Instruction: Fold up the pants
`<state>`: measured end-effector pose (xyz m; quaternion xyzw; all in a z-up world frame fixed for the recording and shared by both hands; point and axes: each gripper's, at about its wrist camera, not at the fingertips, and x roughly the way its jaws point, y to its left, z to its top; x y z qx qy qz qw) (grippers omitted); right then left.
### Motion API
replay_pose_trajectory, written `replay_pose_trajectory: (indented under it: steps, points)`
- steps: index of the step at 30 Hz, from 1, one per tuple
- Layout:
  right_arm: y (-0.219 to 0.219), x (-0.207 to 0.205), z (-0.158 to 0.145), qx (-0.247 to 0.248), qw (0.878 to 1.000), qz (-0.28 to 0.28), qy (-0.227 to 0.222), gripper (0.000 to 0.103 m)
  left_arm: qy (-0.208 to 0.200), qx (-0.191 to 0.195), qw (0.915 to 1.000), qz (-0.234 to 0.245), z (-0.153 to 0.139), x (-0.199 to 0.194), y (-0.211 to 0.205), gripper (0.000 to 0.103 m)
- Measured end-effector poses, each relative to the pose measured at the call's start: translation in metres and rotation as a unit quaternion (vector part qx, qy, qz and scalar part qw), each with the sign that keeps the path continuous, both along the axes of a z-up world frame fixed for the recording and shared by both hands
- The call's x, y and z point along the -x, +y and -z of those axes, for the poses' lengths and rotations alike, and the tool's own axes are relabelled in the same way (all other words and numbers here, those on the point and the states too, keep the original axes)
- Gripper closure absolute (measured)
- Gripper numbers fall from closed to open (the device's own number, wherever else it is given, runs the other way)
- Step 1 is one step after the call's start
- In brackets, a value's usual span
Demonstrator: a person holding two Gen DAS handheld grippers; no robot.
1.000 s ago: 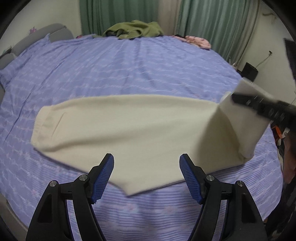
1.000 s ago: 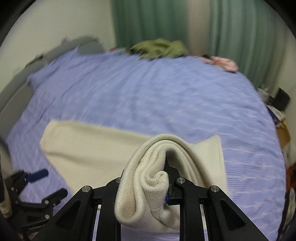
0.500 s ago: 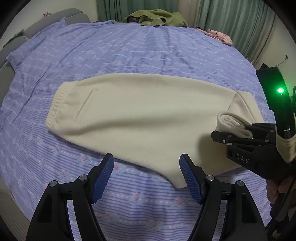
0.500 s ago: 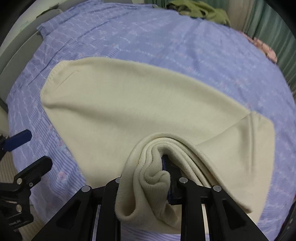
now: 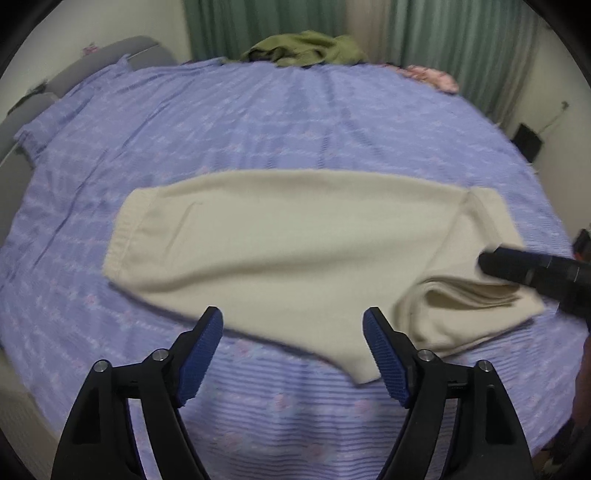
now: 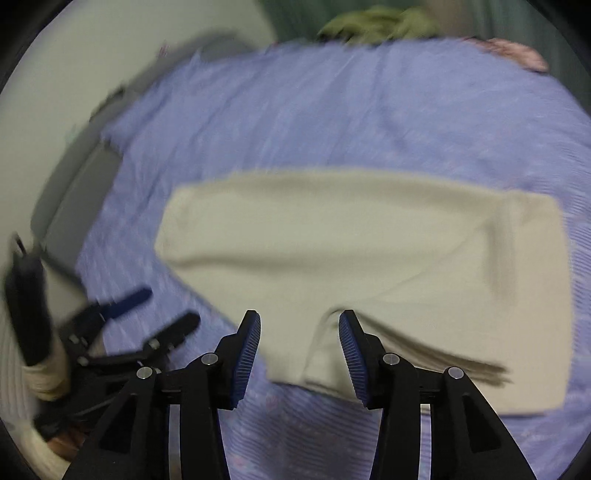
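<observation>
The bed (image 5: 295,122), covered by a lilac striped sheet, fills most of both views. Green curtains (image 5: 443,33) hang behind its far edge. The cream pants (image 5: 295,251) lie flat across the middle of the sheet, waistband to the left. The leg end on the right is turned back over the garment, forming a layered fold (image 5: 458,299) near the front edge. An olive garment (image 5: 306,46) lies bunched at the far side of the bed, with a pink cloth (image 5: 432,75) beside it to the right.

The right gripper (image 6: 299,350) sits over the near edge of the fold. Its jaws have just been opening; the blue pads stand clear of the cloth and nothing is gripped. The left gripper (image 5: 293,350) hovers above the front hem of the pants. Its jaws have just opened further, are spread wide, and hold nothing.
</observation>
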<state>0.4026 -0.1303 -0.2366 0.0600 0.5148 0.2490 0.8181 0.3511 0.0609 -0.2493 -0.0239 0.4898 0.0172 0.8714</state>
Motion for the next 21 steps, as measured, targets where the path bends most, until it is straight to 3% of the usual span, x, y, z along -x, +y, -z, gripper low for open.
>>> replay_pose_trajectory:
  steps: [2,3,5,11,14,17,18,21]
  points:
    - [-0.026,0.002,-0.010,0.005,0.998,0.052,-0.021,0.039,-0.006,0.036,0.9988,0.033,0.001,-0.002,-0.011,0.022]
    - [-0.041,0.003,-0.013,0.007,0.996,0.083,-0.030,0.037,-0.007,0.051,0.9977,0.044,0.004,-0.004,-0.015,0.022]
    - [-0.075,0.003,-0.011,0.011,0.988,0.148,-0.034,0.036,-0.003,0.074,0.9955,0.059,0.013,-0.011,-0.026,0.022]
    - [-0.142,-0.009,0.032,-0.051,0.962,0.264,0.044,0.036,0.047,0.130,0.9883,0.064,0.054,-0.044,-0.050,0.022]
    - [-0.148,-0.014,0.053,-0.071,0.955,0.278,0.070,0.036,0.074,0.147,0.9846,0.060,0.072,-0.052,-0.056,0.027]
    - [-0.146,-0.019,0.072,-0.078,0.953,0.279,0.089,0.036,0.100,0.163,0.9799,0.056,0.089,-0.054,-0.059,0.043]
    - [-0.143,-0.021,0.078,-0.081,0.952,0.280,0.096,0.036,0.109,0.168,0.9782,0.055,0.094,-0.054,-0.059,0.053]
    - [-0.138,-0.031,0.095,-0.090,0.948,0.276,0.130,0.036,0.113,0.178,0.9762,0.050,0.102,-0.050,-0.056,0.062]
